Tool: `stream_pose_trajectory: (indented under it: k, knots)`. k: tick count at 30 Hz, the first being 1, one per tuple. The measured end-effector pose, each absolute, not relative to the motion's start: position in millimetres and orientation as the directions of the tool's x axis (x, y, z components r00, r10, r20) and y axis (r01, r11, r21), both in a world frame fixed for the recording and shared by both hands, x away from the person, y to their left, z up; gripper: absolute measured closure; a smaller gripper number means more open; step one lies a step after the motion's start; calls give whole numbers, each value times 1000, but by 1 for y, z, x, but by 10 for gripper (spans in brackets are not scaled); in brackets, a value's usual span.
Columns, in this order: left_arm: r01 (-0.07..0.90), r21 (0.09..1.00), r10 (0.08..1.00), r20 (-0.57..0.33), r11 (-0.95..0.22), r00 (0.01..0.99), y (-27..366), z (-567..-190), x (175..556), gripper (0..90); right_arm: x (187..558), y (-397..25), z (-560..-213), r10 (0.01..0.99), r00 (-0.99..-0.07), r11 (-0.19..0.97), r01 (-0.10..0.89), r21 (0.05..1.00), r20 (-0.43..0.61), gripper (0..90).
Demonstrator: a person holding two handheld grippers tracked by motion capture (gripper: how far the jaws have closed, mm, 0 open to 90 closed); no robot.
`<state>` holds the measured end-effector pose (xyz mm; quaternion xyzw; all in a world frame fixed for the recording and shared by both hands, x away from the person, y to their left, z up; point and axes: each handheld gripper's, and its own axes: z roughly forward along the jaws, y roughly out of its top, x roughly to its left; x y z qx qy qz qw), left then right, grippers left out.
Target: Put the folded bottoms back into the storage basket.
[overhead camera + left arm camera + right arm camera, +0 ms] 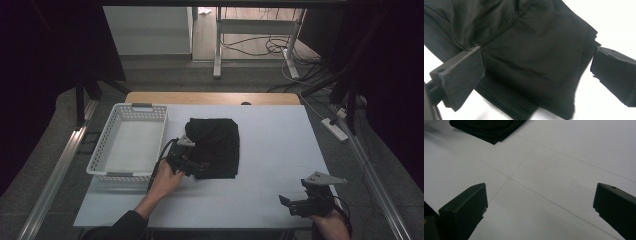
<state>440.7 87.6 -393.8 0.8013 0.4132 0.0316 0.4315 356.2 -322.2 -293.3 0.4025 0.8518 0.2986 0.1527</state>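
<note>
A folded black cloth (216, 145) lies in the middle of the white table (280, 145). My left gripper (196, 165) sits at the cloth's near left corner, open, its jaws spread wide over the folded cloth (531, 50) in the left gripper view. My right gripper (292, 204) rests near the table's front right edge, open, with bare table (554, 182) between its jaws. A corner of the black cloth (486, 128) shows far off in the right gripper view.
A white perforated basket (130, 142) with nothing in it stands on the table's left side, just beside the cloth. Beyond the table are a grey floor, desk legs and cables (260, 47). A power strip (336, 129) lies on the floor at the right.
</note>
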Motion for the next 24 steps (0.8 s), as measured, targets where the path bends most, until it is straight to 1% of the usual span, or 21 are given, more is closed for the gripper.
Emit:
stream_pose_trajectory:
  k: [14,20,24]
  knots:
    - [648,710,727,-286,-277,624,82,-398,472,0,357,-323,-293,776,-631,496,596,632,-14,0]
    - [656,698,754,-258,-287,604,80,-401,483,0,357,-323,-293,775,-632,496,596,632,-12,0]
    - [666,695,767,-263,-271,586,81,-404,491,0,357,-323,-293,774,-633,495,595,633,-11,0]
